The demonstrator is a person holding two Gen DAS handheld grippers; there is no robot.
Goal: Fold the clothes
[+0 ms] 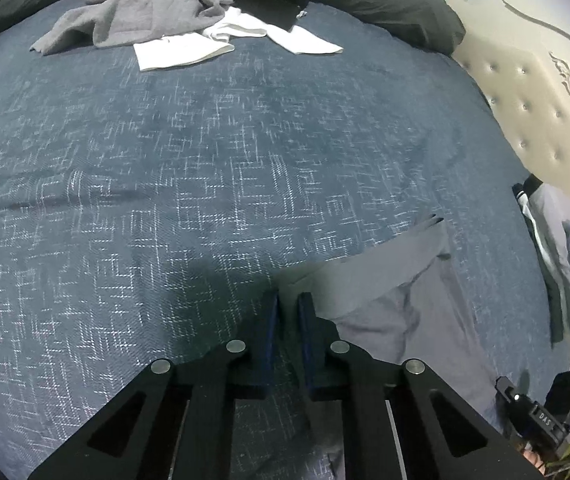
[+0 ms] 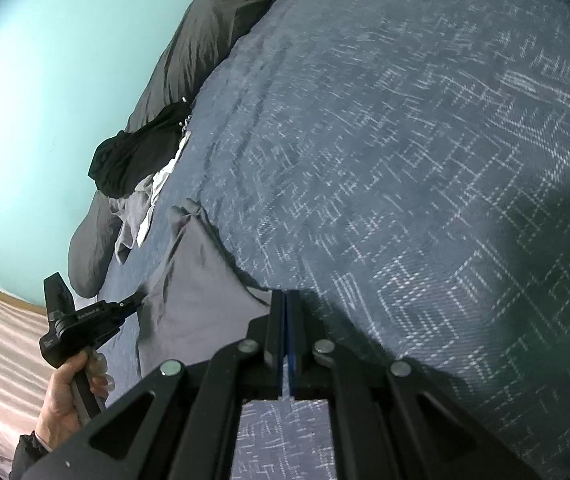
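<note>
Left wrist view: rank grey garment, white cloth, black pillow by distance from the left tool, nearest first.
From the left tool:
1. Grey garment, right at the fingertips, spreading to the right.
2. White cloth, far across the bedspread, upper middle.
3. Black pillow, beyond the cloth at the far edge, upper right.

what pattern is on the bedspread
Dark blue bedspread with white crosshatch lines, clearest in the left wrist view.
</note>
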